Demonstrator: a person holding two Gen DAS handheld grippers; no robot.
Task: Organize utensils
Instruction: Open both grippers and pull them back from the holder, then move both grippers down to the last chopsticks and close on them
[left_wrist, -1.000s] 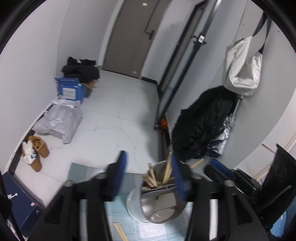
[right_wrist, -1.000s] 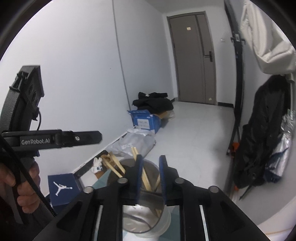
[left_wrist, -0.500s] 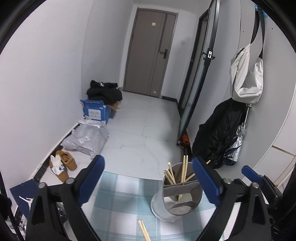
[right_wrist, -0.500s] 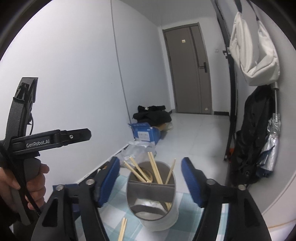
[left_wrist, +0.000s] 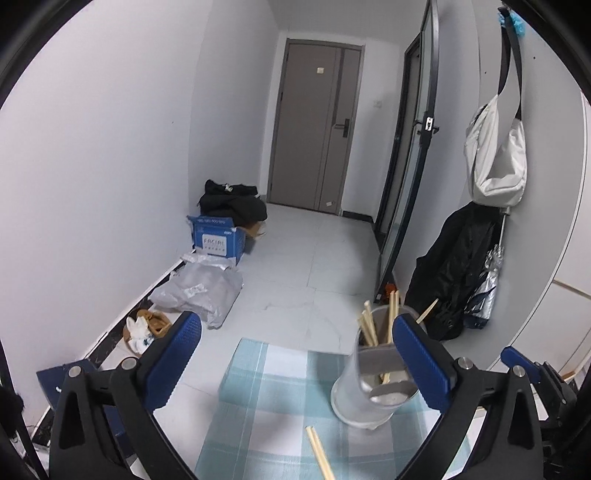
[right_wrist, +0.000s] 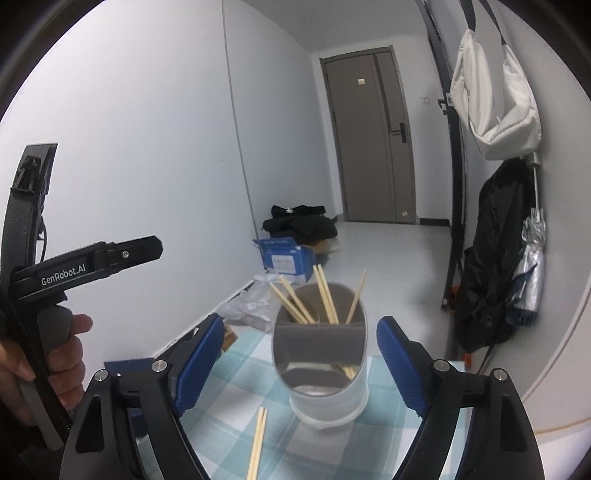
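Observation:
A grey utensil holder (right_wrist: 320, 354) stands on a blue checked cloth (right_wrist: 236, 391), with several wooden chopsticks (right_wrist: 325, 295) upright in its back compartment. It also shows in the left wrist view (left_wrist: 373, 380). A loose pair of chopsticks (right_wrist: 258, 439) lies on the cloth in front of the holder, and shows in the left wrist view (left_wrist: 320, 454). My right gripper (right_wrist: 301, 363) is open and empty, a blue pad on each side of the holder without touching it. My left gripper (left_wrist: 295, 360) is open and empty, left of the holder.
The cloth's far edge (left_wrist: 291, 345) drops to a white tiled floor (left_wrist: 306, 258). On the floor are a blue box (left_wrist: 218, 240), a grey bag (left_wrist: 199, 291) and shoes (left_wrist: 147, 325). A black coat (left_wrist: 454, 266) and white bag (left_wrist: 495, 162) hang at right.
Both grippers have opened wide and drawn back and up from the holder. The right gripper's chopstick is no longer between its pads. Loose chopsticks on the cloth are now in view.

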